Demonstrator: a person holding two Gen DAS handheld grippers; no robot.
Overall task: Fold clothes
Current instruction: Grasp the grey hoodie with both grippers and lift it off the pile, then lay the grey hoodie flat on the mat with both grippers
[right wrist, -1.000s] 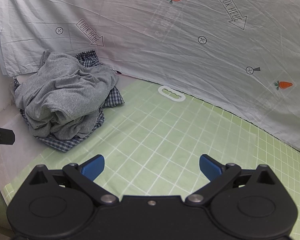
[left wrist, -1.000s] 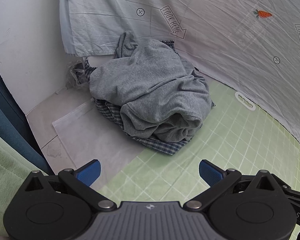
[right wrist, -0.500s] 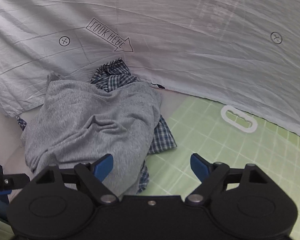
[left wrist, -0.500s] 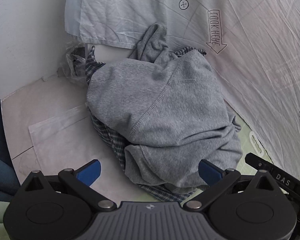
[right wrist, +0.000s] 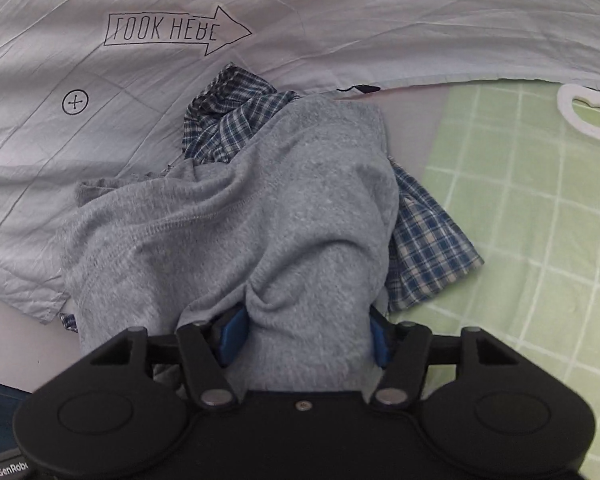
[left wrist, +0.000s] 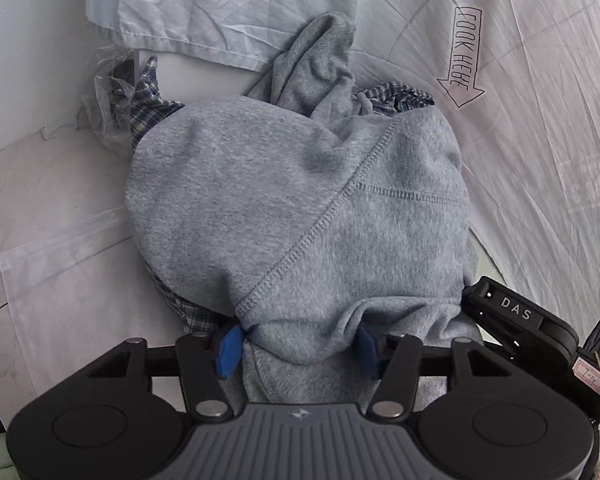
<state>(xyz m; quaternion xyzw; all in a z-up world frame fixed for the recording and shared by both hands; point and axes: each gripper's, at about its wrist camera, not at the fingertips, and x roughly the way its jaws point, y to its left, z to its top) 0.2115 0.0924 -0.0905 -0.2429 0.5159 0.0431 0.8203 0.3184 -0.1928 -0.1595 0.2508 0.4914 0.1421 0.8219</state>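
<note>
A crumpled grey sweatshirt (left wrist: 300, 208) lies heaped on a blue plaid shirt (left wrist: 148, 100) against the back sheet. My left gripper (left wrist: 298, 348) has pushed into the near edge of the heap. A thick bunch of grey fabric is squeezed between its blue fingertips (left wrist: 230, 350). In the right wrist view the same grey sweatshirt (right wrist: 260, 220) covers most of the plaid shirt (right wrist: 428, 256). My right gripper (right wrist: 306, 336) pinches another fold of the sweatshirt between its blue pads (right wrist: 232, 332). The right gripper's body (left wrist: 520, 320) sits just right of the left one.
A white sheet printed with "LOOK HERE" arrows (right wrist: 172, 32) hangs behind the pile. A green grid mat (right wrist: 540, 220) lies to the right, with a white plastic loop (right wrist: 580, 116) on it. A crumpled clear bag (left wrist: 104, 100) and a flat plastic sleeve (left wrist: 68, 280) lie left.
Both grippers moved forward into the clothes pile, and their fingers went from wide open to closed on bunches of the grey sweatshirt.
</note>
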